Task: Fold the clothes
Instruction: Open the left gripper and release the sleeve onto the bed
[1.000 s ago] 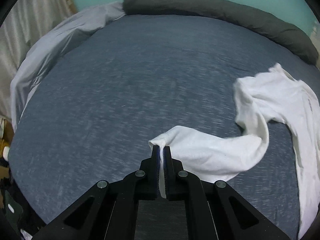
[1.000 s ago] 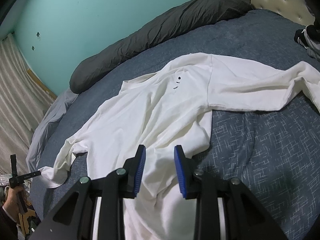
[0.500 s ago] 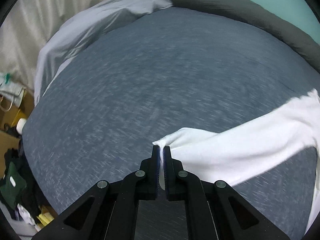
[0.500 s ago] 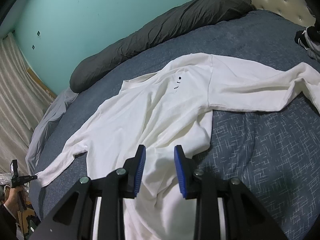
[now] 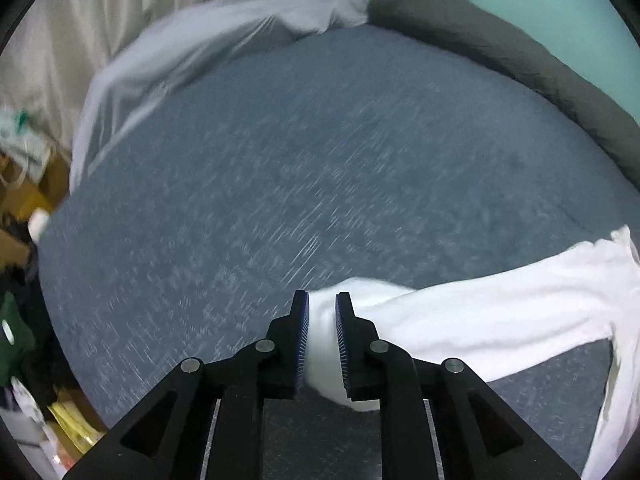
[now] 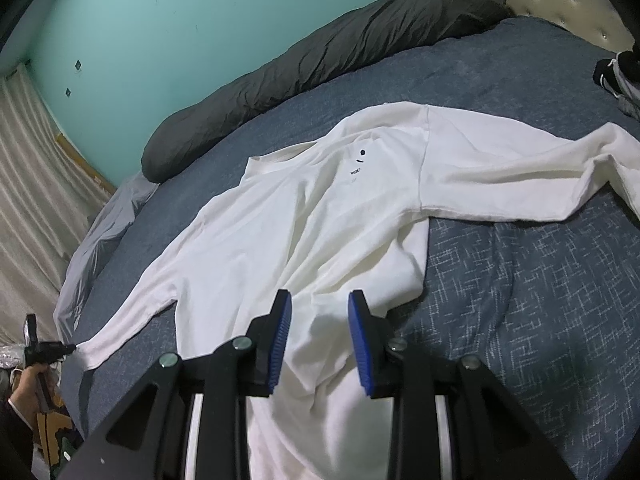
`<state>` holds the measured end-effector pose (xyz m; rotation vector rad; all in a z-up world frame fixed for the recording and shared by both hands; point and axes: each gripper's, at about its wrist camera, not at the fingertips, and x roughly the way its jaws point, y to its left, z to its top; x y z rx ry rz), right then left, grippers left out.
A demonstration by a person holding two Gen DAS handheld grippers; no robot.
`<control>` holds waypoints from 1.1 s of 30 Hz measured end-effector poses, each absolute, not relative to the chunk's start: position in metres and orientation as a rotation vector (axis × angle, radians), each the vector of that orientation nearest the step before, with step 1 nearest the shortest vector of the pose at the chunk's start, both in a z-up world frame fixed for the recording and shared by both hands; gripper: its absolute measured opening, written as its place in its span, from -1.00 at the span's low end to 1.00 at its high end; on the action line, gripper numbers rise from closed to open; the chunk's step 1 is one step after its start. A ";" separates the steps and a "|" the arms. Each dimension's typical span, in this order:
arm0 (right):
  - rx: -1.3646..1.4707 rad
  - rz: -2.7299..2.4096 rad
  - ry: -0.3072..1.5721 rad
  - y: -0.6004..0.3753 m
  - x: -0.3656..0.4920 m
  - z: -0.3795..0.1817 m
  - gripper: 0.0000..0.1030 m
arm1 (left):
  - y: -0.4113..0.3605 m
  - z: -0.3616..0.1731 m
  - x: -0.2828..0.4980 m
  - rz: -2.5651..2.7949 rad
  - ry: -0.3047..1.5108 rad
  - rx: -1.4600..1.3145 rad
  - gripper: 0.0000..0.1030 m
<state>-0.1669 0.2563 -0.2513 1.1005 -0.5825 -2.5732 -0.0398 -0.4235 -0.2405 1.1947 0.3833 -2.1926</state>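
A white long-sleeved shirt (image 6: 320,216) lies spread face up on the blue bed cover (image 6: 520,300). Its left sleeve (image 5: 500,320) is stretched out straight toward the bed's edge. The cuff end lies between the jaws of my left gripper (image 5: 322,300). Those jaws are opening and stand a little apart around the cloth. In the right wrist view the left gripper (image 6: 70,347) shows small at the sleeve's tip, held by a hand (image 6: 24,384). My right gripper (image 6: 320,300) hovers open over the shirt's lower body, with nothing gripped.
A long dark grey pillow (image 6: 320,52) runs along the teal wall. A light grey sheet (image 5: 180,52) bunches at the bed's far left corner by a curtain (image 5: 52,40). Dark clothing (image 6: 616,76) lies at the right edge. Clutter (image 5: 24,240) sits on the floor beside the bed.
The left gripper drew the sleeve outward until it lay straight, then its jaws parted from shut on the cuff. The right gripper stayed still.
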 end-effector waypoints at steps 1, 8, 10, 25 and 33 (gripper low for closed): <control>1.099 -2.572 -0.580 0.257 -0.167 -0.251 -0.44 | -0.416 -0.235 -0.044 -2.211 0.358 1.189 -0.45; 1.094 -2.570 -0.570 0.270 -0.174 -0.241 -0.44 | -0.334 -0.219 -0.109 -2.459 0.257 1.273 -0.42; 1.100 -2.572 -0.557 0.276 -0.180 -0.237 -0.44 | -0.306 -0.221 -0.134 -2.528 0.240 1.306 -0.42; 1.261 -2.552 -0.331 0.310 -0.302 -0.214 0.01 | -0.145 -0.251 -0.307 -2.813 0.131 1.465 -0.29; 1.324 -2.523 -0.196 0.299 -0.376 -0.218 0.01 | -0.092 -0.271 -0.380 -2.853 0.085 1.547 -0.18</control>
